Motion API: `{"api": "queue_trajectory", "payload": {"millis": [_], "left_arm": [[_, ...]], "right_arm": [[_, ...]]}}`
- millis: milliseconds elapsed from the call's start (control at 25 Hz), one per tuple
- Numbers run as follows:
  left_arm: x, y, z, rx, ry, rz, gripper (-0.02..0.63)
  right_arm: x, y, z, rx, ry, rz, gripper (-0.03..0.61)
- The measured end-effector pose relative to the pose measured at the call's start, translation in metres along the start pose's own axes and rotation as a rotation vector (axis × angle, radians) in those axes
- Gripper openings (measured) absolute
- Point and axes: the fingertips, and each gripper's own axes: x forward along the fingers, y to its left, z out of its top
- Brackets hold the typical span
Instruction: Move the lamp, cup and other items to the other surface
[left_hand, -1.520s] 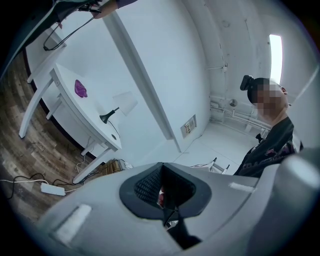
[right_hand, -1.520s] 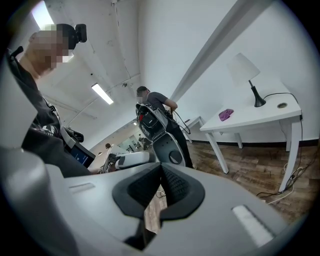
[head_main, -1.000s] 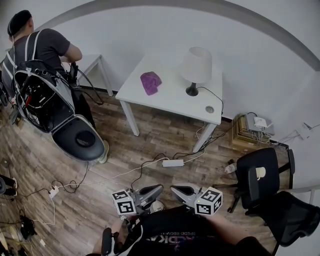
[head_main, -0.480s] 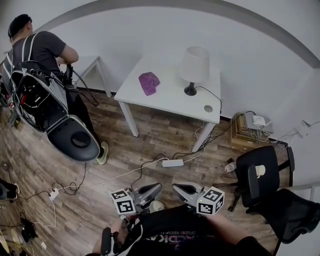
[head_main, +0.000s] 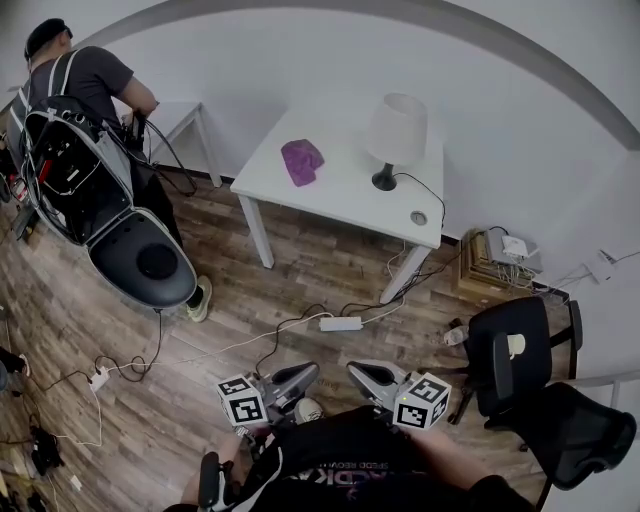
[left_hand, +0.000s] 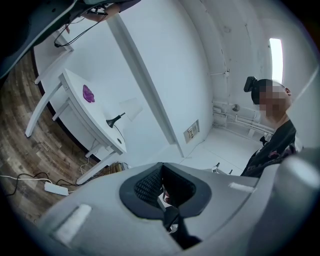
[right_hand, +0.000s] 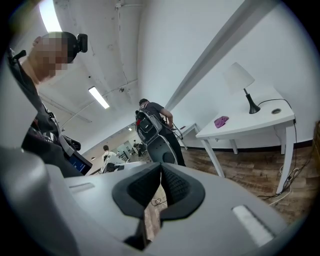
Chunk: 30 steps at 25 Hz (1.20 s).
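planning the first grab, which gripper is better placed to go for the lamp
Right, narrowly. The lamp stands toward the right end of the table, more in line with the right gripper; the left gripper lines up nearer the purple cloth. Both are shut, empty and far from the table.

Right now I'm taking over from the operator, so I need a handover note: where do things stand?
Left gripper: shut, empty, held low near the body.
Right gripper: shut, empty, beside it.
Lamp, purple cloth and a small round item, possibly the cup, all sit on the white table across the floor.
Done: nothing yet.
Left: walk over and carry each item to the other surface, probably the smaller table by the other person.
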Motion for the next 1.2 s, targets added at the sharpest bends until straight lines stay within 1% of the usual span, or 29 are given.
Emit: {"api": "queue_trajectory", "payload": {"millis": [240, 400, 560, 640, 760, 960, 1120, 1200], "left_arm": [[-0.013, 0.003, 0.005, 0.005, -0.011, 0.011, 0.000], [-0.022, 0.003, 0.003, 0.004, -0.026, 0.000, 0.000], [-0.024, 0.005, 0.004, 0.005, -0.043, 0.005, 0.000], [-0.030, 0.007, 0.008, 0.016, -0.058, 0.020, 0.000], [-0.044, 0.013, 0.016, 0.026, -0.107, 0.055, 0.000], [-0.052, 0.016, 0.044, 0.045, -0.141, 0.112, 0.000], [-0.071, 0.025, 0.040, 0.082, -0.171, 0.149, 0.000], [-0.078, 0.029, 0.041, 0.094, -0.190, 0.168, 0.000]], "right_arm": [[0.011, 0.003, 0.003, 0.006, -0.005, -0.006, 0.014], [0.017, 0.013, 0.006, -0.031, 0.001, 0.002, 0.021], [0.018, 0.008, 0.007, -0.043, 0.006, -0.006, 0.031], [0.022, 0.005, 0.012, -0.039, 0.007, -0.008, 0.038], [0.035, 0.005, 0.020, -0.054, 0.013, 0.009, 0.044], [0.066, 0.004, 0.049, -0.100, 0.046, 0.037, 0.068], [0.088, -0.001, 0.045, -0.164, 0.066, 0.053, 0.080], [0.099, -0.007, 0.052, -0.183, 0.063, 0.061, 0.081]]}}
